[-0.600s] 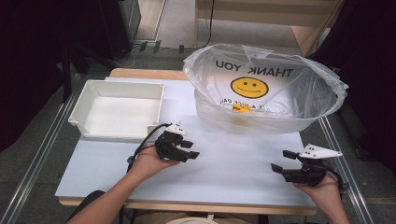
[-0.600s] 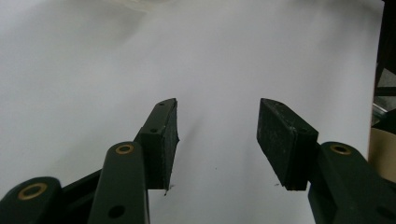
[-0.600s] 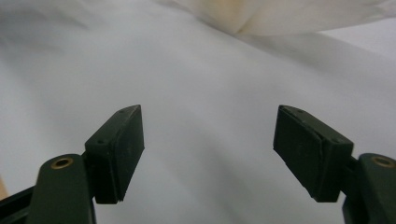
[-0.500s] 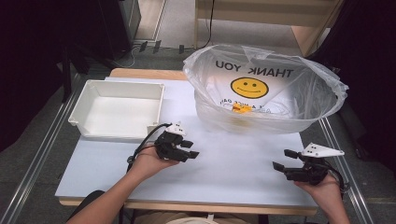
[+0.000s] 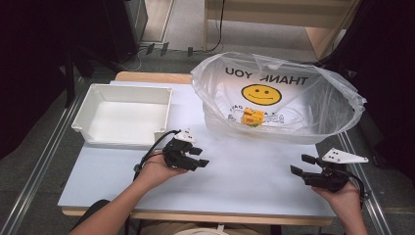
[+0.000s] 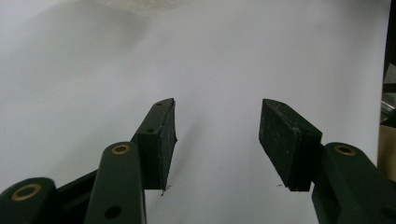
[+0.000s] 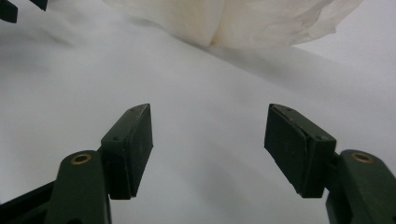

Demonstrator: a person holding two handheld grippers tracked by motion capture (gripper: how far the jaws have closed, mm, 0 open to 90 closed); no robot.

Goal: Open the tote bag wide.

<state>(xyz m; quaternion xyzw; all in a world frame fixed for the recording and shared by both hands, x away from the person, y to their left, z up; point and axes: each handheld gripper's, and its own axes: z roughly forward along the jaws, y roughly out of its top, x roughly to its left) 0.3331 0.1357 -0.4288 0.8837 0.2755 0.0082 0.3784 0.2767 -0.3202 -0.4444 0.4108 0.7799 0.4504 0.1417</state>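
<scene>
My left gripper (image 5: 201,156) rests low over the white table (image 5: 244,176) just in front of the tray, jaws pointing right. In the left gripper view its jaws (image 6: 218,102) stand open with bare table between them. My right gripper (image 5: 300,164) is held near the table's front right corner, jaws pointing left. It is open too, and the right gripper view (image 7: 208,108) has nothing between the pads. A clear plastic bag (image 5: 313,105) printed with "THANK YOU" and a smiley sits open at the back right. A small yellow-orange box (image 5: 253,117) lies inside it.
An empty white tray (image 5: 161,105) stands at the back left of the table. The bag's crumpled edge (image 7: 243,23) lies ahead of the right gripper. Bare tabletop stretches between the two hands. Metal rails run along both sides of the table.
The right gripper has edged slightly to the right. The left hand and the bag look unmoved.
</scene>
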